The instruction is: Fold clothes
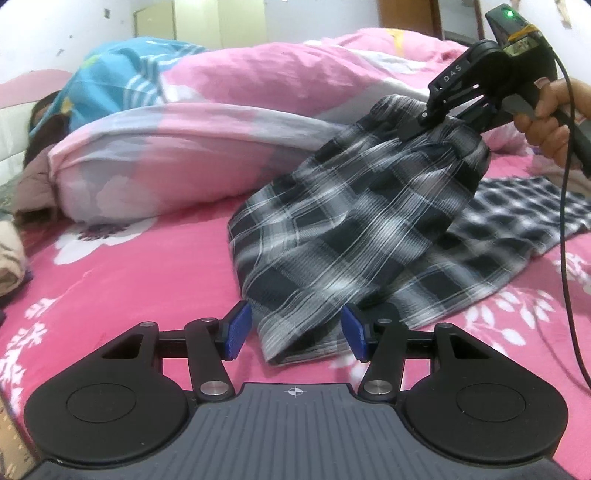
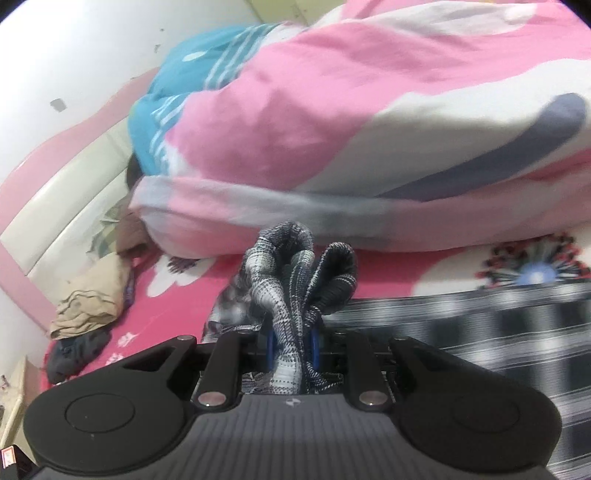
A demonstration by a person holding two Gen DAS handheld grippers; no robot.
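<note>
Left wrist view: black-and-white plaid cotton garment (image 1: 354, 236) hangs at 1 o'clock from the clenched right gripper (image 1: 419, 123), hem trailing on the pink floral bedsheet (image 1: 129, 280) between the left gripper's (image 1: 295, 334) spread, empty fingers, positioned to catch it. Right wrist view: bunched waistband fills the right gripper (image 2: 291, 349) at 12 o'clock.

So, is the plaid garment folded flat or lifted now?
Lifted at one end: the right gripper pinches the plaid garment bunched, its lower edge resting on the bed.

A bed with a pink floral sheet (image 1: 147, 280) fills the lower frame, a rolled pink-and-white duvet (image 1: 229, 110) across the middle. A white wall (image 1: 55, 33) rises upper left, above a pink-trimmed cream headboard (image 2: 62, 192); wooden furniture (image 1: 406, 14) stands upper right.
</note>
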